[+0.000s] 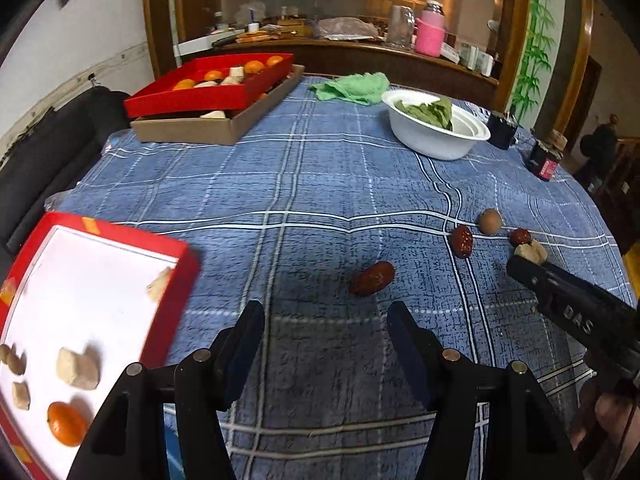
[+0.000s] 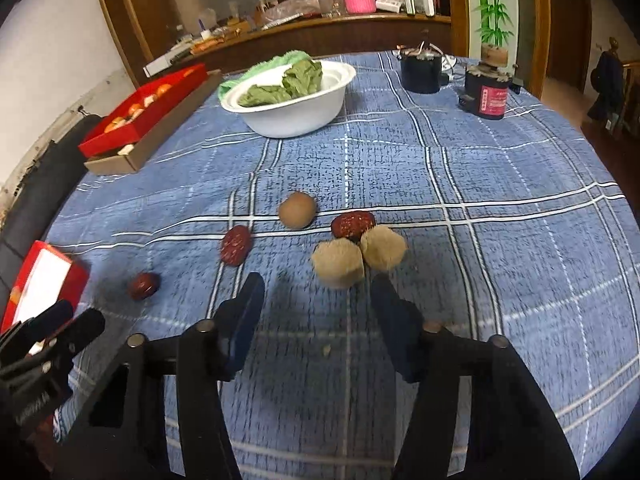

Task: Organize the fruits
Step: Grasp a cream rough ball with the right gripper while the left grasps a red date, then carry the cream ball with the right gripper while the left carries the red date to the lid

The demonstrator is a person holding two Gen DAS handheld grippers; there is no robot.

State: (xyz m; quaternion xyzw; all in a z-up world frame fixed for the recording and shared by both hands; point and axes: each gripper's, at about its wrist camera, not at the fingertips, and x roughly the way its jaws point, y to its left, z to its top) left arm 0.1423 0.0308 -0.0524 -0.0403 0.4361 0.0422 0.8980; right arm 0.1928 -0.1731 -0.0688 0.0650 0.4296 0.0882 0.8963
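**Loose fruit on cloth; both grippers open, nothing held**

Left gripper (image 1: 326,316): jaws spread wide, empty, above the blue checked tablecloth (image 1: 320,184). One red date (image 1: 372,279) lies just ahead of the fingertips, slightly right of centre. The red tray (image 1: 86,312) with white lining sits to its left, already holding an orange (image 1: 66,423) and several pale chunks.

Right gripper (image 2: 318,292): jaws also apart, empty. Two beige chunks (image 2: 339,264) lie touching each other just beyond the fingertips, the right fingertip close beside them. A second date (image 2: 353,224) touches them from behind; a round brown fruit (image 2: 297,210) and a third date (image 2: 236,245) lie near, to the left.

Handling, judged: dates are small, light, wrinkled, slightly yielding; best pinched across the short axis at mid-length, with moderate closing force. The chunks look crumbly (a crumb lies on the cloth), so grip gently on flat faces. The round fruit may roll; centre the jaws on its widest part.
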